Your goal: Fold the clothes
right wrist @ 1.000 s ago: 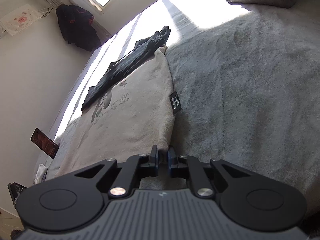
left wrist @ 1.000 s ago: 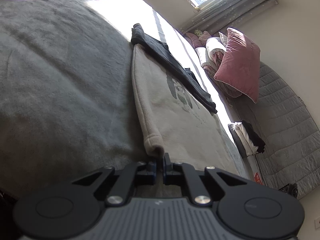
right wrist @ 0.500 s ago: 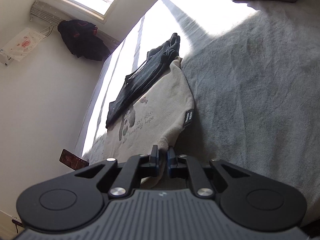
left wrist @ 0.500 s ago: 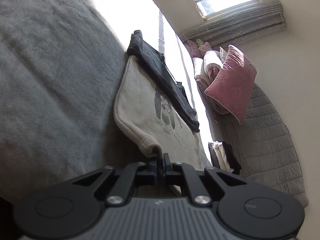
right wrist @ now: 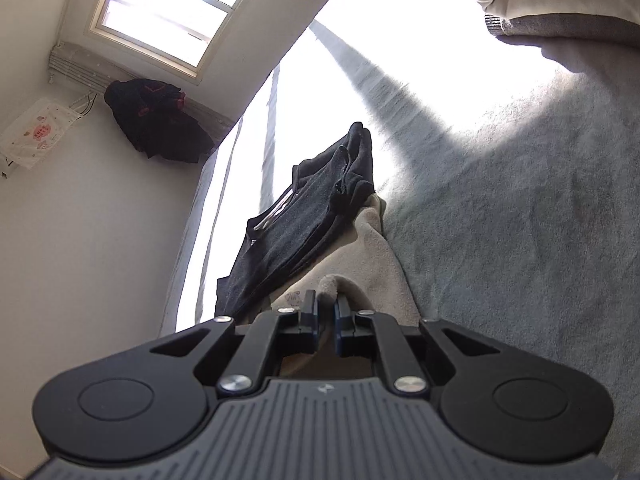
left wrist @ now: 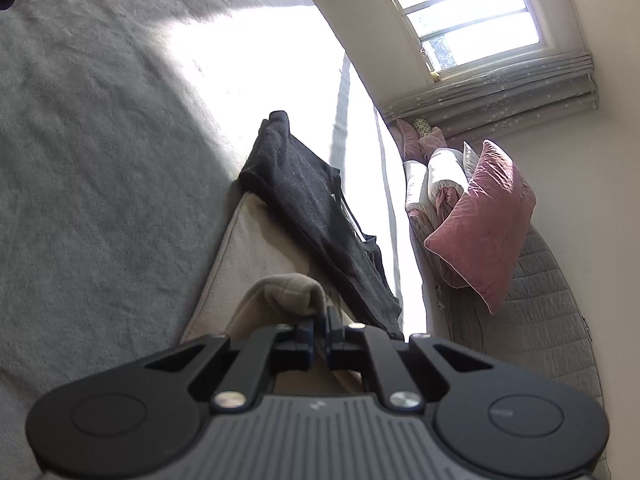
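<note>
With both jaws clamped on its near hem, the beige sweatshirt (left wrist: 256,240) on the bed now doubles toward the dark garment (left wrist: 316,216), graphic hidden: left gripper (left wrist: 319,322), right gripper (right wrist: 325,307); fold half made.

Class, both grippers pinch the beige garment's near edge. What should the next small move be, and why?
Probably carry the pinched edge forward toward the dark garment, then lower it. The left gripper and right gripper each hold a lifted fold of the beige garment, which is only partly doubled over.
</note>
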